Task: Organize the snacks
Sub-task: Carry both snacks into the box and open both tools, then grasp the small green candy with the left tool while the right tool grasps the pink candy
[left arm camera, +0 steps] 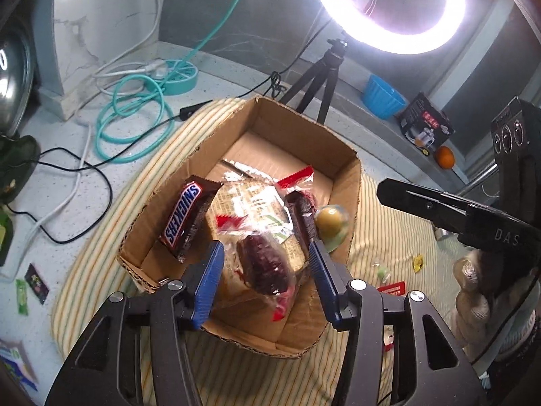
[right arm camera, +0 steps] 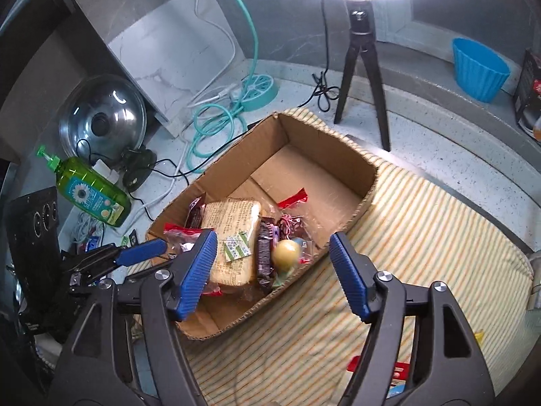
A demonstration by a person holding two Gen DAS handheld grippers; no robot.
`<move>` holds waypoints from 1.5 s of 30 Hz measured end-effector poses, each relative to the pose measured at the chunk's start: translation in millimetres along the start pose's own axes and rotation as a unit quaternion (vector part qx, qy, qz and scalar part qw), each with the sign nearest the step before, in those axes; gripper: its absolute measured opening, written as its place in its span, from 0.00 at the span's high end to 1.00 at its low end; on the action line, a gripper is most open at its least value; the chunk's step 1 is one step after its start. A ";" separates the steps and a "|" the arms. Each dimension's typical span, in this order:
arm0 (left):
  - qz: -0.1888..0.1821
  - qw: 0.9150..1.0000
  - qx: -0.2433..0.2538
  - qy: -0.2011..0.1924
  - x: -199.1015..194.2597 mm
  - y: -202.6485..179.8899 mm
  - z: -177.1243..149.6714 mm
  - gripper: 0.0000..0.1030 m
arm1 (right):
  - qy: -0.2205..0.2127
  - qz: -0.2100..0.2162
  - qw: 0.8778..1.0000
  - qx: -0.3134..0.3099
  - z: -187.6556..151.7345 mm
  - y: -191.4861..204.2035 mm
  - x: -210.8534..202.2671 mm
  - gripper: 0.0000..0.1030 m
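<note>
your left gripper (left arm camera: 267, 280) hangs over the near end of the box (left arm camera: 189, 172), pointing steeply down, jaws parted and empty. a dark red snack in a clear wrapper (left arm camera: 267, 267) lies between the blue pads (left arm camera: 209, 280), and neither pad presses on it; it rests on the other packs in the box. just beyond the left pad the snickers bar (left arm camera: 187, 216) leans against the box's left wall. past the tips sits the big printed pack (left arm camera: 250, 203), and a long dark cookie pack (left arm camera: 304, 213) runs along its right side. the yellow ball (left arm camera: 329, 221) sits at the box's right wall.

your right gripper (right arm camera: 270, 274) hangs over the box's near right rim (right arm camera: 368, 199), jaws wide apart with nothing in them. its left pad stands over the printed pack (right arm camera: 233, 223), its right pad over the striped mat (right arm camera: 439, 223) just outside the box. between them, lower down, you see the cookie pack (right arm camera: 263, 253) and the yellow ball (right arm camera: 285, 250) side by side, touching or nearly so. all the snacks in the box crowd its near half; the far half shows bare cardboard.

the box stands on the mat, towards its far left edge. a few small wrapped sweets (left arm camera: 419, 262) lie loose on the mat right of the box, and a red pack (right arm camera: 399, 372) lies near the mat's near edge.
</note>
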State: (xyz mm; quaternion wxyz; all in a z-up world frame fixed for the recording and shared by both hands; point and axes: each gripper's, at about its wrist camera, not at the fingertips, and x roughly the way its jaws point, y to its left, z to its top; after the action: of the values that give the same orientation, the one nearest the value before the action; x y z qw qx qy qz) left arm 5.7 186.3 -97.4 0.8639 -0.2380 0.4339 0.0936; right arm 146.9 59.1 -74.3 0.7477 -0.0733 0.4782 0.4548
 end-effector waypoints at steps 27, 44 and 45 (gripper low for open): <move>-0.060 0.996 0.067 0.005 -7.6 -76.1 -14.0 0.50 | -0.049 -0.059 0.995 0.065 -57.1 -77.7 -113.2 0.24; -0.100 0.986 0.106 0.078 50.0 -142.6 -44.1 0.54 | 0.003 -0.088 0.990 0.110 -149.7 -141.6 -124.9 0.35; -0.102 0.986 0.103 0.085 56.1 -144.4 -46.0 0.54 | 0.006 -0.090 0.990 0.108 -152.9 -142.3 -122.9 0.35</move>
State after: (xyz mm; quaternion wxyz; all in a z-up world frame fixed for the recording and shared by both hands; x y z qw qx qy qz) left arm 60.4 35.6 -117.8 0.8488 -0.1976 0.4867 -0.0605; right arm 138.6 -181.0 -105.8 0.7862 -0.0371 0.5206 0.3308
